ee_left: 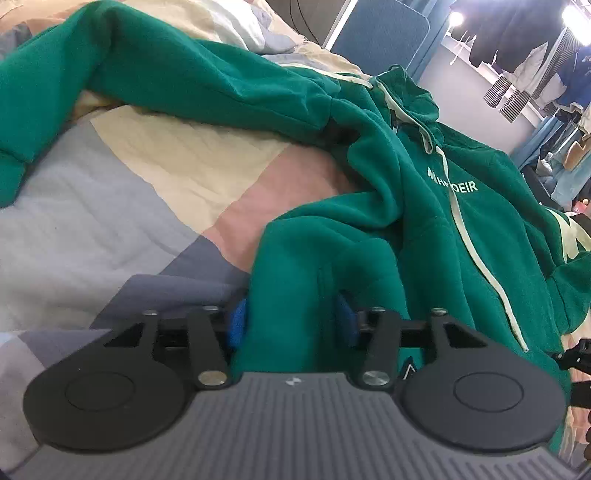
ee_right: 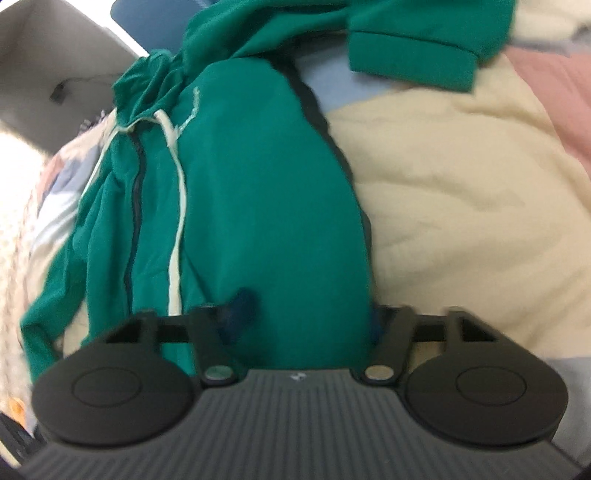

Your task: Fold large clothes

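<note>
A green zip hoodie with pale drawstrings and white chest lettering lies spread on a patchwork quilt. My left gripper is shut on a bunched fold of the hoodie's hem, blue pads pressing the cloth from both sides. One sleeve stretches away to the far left. In the right wrist view, my right gripper is shut on another part of the hoodie, with a blue pad against the cloth. The zip and drawstrings run up on the left there. A sleeve cuff lies at the top.
The quilt has cream, pink, grey and blue patches. Pillows lie at the bed's far end. A blue panel stands behind the bed. Clothes hang on a rack at the far right.
</note>
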A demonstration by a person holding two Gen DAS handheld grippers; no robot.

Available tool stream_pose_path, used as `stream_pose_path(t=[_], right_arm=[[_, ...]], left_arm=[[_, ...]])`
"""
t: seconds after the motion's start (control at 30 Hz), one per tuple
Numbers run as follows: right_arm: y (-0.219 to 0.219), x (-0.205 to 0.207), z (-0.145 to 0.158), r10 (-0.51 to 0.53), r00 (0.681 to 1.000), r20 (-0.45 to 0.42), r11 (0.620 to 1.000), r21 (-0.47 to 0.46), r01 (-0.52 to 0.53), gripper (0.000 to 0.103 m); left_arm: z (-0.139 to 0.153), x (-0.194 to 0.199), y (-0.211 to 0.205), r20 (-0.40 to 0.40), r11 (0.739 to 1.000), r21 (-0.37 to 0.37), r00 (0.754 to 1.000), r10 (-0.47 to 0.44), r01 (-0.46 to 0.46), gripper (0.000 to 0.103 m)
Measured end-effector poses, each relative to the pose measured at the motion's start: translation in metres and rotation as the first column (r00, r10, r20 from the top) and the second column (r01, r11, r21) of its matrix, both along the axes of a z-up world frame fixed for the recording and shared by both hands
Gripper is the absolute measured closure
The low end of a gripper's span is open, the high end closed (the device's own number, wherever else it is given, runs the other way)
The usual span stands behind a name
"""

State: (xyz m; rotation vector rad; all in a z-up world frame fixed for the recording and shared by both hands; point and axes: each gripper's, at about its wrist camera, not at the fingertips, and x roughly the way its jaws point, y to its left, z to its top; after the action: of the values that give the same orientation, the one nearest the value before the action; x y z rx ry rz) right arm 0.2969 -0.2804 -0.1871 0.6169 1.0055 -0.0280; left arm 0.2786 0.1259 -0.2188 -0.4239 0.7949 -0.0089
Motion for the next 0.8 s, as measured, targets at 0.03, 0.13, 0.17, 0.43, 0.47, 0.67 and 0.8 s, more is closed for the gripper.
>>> stream_pose_path(t=[0.03, 0.13, 0.17, 0.43, 0.47, 0.67, 0.8], right_arm=[[0.002, 0.001, 0.002, 0.01, 1.0, 0.009, 1.0, 0.0, -0.01, 0.072], [0.005, 0.004, 0.011, 0.019, 0.998, 0.053, 1.0, -0.025, -0.018, 0.088], [0.004, 0.002, 0.016, 0.02, 0.997, 0.077, 0.999, -0.027, -0.018, 0.091], [-0.011, -0.022, 0.085, 0.102, 0.967, 0.234, 0.994, -0.058, -0.091, 0.093], [-0.012, -0.023, 0.096, 0.123, 0.963, 0.239, 0.991, -0.074, -0.108, 0.093], [-0.01, -0.027, 0.138, 0.233, 0.954, 0.19, 0.962, -0.187, -0.198, 0.093], [-0.007, -0.031, 0.128, 0.273, 0.96, 0.069, 0.933, -0.261, -0.247, 0.093]], left_arm=[[0.001, -0.001, -0.002, 0.003, 1.0, 0.004, 1.0, -0.006, 0.006, 0.066], [0.009, -0.008, -0.004, 0.021, 1.0, -0.008, 1.0, -0.015, 0.015, 0.094], [0.014, -0.013, -0.003, 0.035, 1.0, -0.028, 0.999, -0.011, 0.012, 0.094], [0.086, -0.077, 0.014, 0.137, 0.977, -0.199, 0.989, -0.047, 0.074, 0.096], [0.094, -0.087, 0.016, 0.149, 0.974, -0.21, 0.988, -0.051, 0.082, 0.096], [0.11, -0.124, 0.033, 0.098, 0.959, -0.273, 0.994, -0.053, 0.078, 0.096], [0.099, -0.131, 0.034, 0.004, 0.982, -0.181, 0.998, -0.06, 0.059, 0.096]])
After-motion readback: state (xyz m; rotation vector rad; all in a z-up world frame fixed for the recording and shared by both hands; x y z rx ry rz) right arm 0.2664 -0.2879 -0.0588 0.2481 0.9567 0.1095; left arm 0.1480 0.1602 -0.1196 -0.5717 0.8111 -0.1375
